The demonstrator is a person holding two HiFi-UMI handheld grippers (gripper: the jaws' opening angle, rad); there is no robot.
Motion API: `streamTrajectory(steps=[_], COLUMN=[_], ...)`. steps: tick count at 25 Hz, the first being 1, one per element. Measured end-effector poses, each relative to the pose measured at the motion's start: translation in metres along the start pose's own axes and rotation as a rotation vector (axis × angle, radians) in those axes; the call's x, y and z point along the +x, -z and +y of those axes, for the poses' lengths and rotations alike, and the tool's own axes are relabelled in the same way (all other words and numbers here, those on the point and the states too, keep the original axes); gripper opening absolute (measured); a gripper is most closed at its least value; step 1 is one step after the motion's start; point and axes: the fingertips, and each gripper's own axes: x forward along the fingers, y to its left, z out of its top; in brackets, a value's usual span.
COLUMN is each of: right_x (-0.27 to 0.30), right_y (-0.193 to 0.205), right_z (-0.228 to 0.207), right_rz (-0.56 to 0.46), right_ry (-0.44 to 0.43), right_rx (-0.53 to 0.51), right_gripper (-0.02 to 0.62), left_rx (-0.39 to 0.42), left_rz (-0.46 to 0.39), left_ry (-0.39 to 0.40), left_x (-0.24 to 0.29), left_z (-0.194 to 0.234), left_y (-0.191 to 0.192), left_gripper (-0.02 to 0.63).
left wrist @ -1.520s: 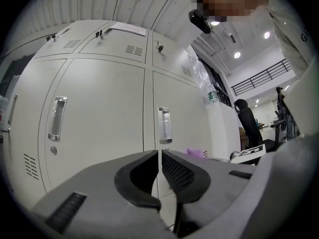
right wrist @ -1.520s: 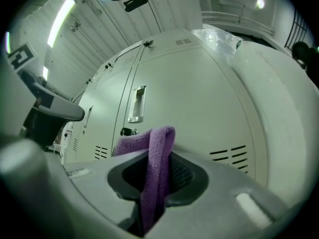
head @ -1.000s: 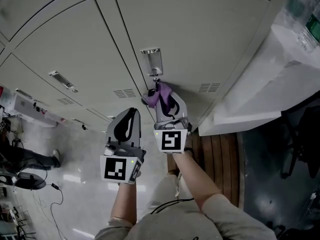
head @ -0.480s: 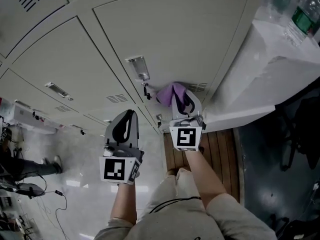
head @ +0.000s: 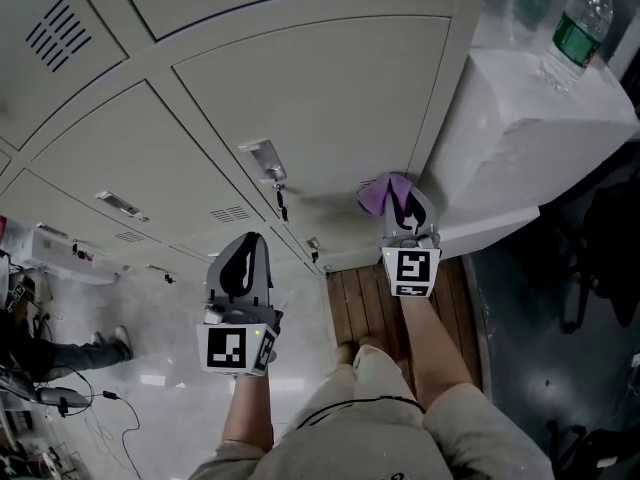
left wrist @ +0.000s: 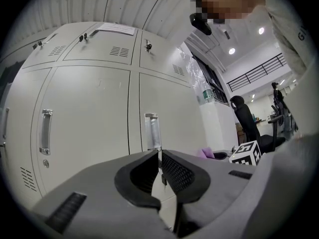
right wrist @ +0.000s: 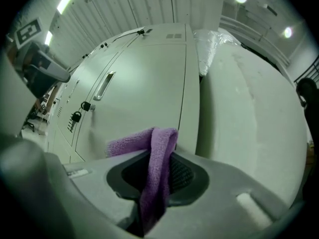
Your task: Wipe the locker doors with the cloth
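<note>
cloth slid right, near white counter

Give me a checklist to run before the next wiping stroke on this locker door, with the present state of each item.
1. Cloth secure in the right gripper: ok. The jaws are shut on it and a fold sticks out in front.
2. Cloth pressed on the locker door: cannot tell. It sits at the door's lower right corner, but contact is not visible.
3. Left gripper out of the way: ok. Its jaws are together on nothing, and it is held low and left, off the door.
4. Leftward path free: not ok. The handle lies in that direction.
5. Room to the right: not ok. The white block stands right beside the cloth.
</note>
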Motion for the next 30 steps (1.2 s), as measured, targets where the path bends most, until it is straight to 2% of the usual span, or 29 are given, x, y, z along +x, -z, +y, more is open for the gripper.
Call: streamTrajectory(steps=[2,10,13,15,18,21,26,30], right_x=[0.0,-0.008,-0.019,-0.029,-0.044,-0.059,-0.081,-0.093], right_y=[0.003,0.022,0.015,0.002,-0.024,-0.049,-0.085,-0.104], right_z=[-0.004,-0.026,-0.034,-0.029,-0.009,0.01,0.031,0.036], right_rz=[0.006,0.094,0.085,0.06,0.031,0.035,0.032,0.008], right_ry=[-0.008,0.004,0.015,-0.035,-0.179,-0.268,-0.318,-0.327], right_rx=[0.02,0.212,0.283,0.315,0.349,0.372,0.291,0.286], right_gripper=[0.072,0.063,0.057,0.057,0.057,0.057,0.057,0.057], left_rx=[0.003,0.011,0.005,0.005,0.009,0.002,-0.019,-0.034], left_rz=[0.004,0.003,-0.005,-0.014,-0.043,-0.059,-0.074,-0.089], left_ry=[-0.003,-0.023,-0.049,-0.058,-0.059,-0.051,-0.017,-0.015], left_x=[-0.002,-0.019,-0.028,-0.033,-0.039,-0.045,-0.05,-0.059], left_z=[0.001,0.008,0.013,0.017,0.019,0.02,0.02,0.021], left_y=[-0.002,-0.007,-0.006,-0.003,-0.004,-0.01,-0.021,-0.028], left_gripper=[0.018,0.018,0.018,0.018,0.018,0.018,0.018,0.018])
